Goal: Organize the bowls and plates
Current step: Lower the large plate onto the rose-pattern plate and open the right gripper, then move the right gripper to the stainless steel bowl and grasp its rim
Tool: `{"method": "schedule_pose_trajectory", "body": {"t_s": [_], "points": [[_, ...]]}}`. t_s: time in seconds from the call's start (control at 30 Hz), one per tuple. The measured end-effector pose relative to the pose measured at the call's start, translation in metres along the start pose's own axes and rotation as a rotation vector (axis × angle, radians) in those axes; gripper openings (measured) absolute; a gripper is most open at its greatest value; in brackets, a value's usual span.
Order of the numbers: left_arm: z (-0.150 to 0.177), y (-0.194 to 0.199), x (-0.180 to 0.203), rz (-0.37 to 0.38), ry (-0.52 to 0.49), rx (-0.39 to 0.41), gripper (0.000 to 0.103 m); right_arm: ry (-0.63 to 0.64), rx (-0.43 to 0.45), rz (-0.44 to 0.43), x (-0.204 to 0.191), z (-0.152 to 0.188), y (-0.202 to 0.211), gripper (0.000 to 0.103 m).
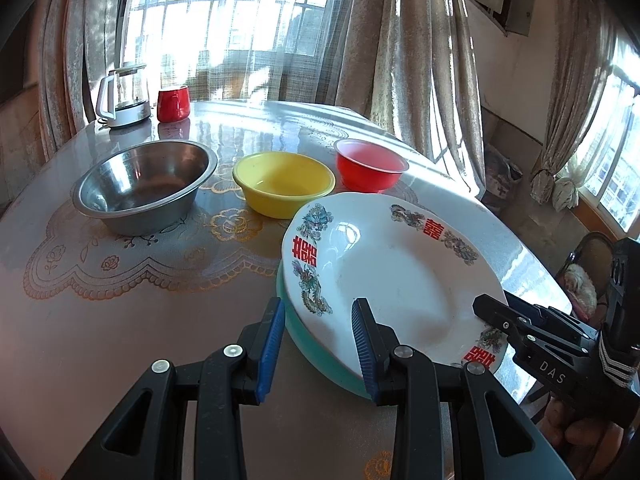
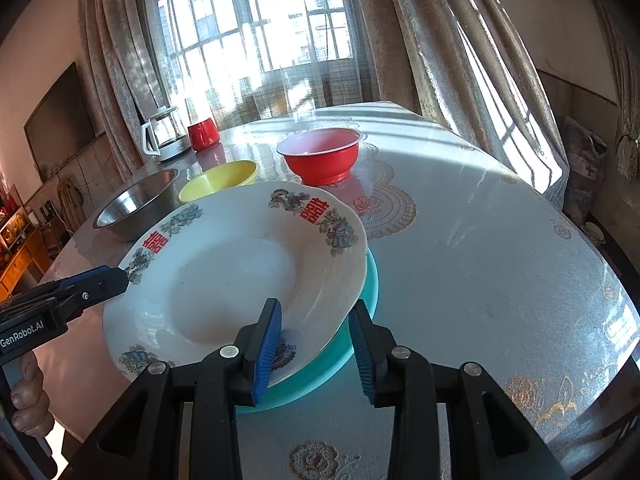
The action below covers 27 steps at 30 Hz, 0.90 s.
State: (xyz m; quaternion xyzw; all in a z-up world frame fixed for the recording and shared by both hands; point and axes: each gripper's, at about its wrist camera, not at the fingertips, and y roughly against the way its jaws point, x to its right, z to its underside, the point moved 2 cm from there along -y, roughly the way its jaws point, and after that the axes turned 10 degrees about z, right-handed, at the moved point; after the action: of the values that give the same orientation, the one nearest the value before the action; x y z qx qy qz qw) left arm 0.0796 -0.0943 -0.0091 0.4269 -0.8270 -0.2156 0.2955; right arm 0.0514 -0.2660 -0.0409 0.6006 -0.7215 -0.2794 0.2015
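Both grippers are angled down toward the white plate (image 1: 400,272), which is stacked on a teal plate (image 1: 320,356) at the lower centre of each frame. The left gripper (image 1: 318,344) and the right gripper (image 2: 316,350) are each seen with jaws parted astride the plates' rims, no pad pressing. The white plate is printed with red characters and dragons.
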Motion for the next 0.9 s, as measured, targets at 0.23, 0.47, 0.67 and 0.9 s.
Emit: {"method": "schedule_pose_trajectory", "body": {"t_s": [0.23,0.47,0.67,0.9], "points": [[0.004,0.006,-0.007,0.007,0.023,0.000,0.035,-0.011,-0.003,0.009,0.003,0.000,0.003,0.036],[0.008,0.010,-0.016,0.020,0.054,0.006,0.037,-0.025,-0.018,0.023,0.003,0.000,0.003,0.038],[0.007,0.027,-0.035,0.055,0.131,0.042,0.037,-0.029,-0.002,0.076,0.005,-0.004,0.006,0.038],[0.011,0.035,-0.079,-0.024,0.209,0.056,0.046,-0.058,0.038,0.114,0.008,-0.018,0.015,0.039]]}}
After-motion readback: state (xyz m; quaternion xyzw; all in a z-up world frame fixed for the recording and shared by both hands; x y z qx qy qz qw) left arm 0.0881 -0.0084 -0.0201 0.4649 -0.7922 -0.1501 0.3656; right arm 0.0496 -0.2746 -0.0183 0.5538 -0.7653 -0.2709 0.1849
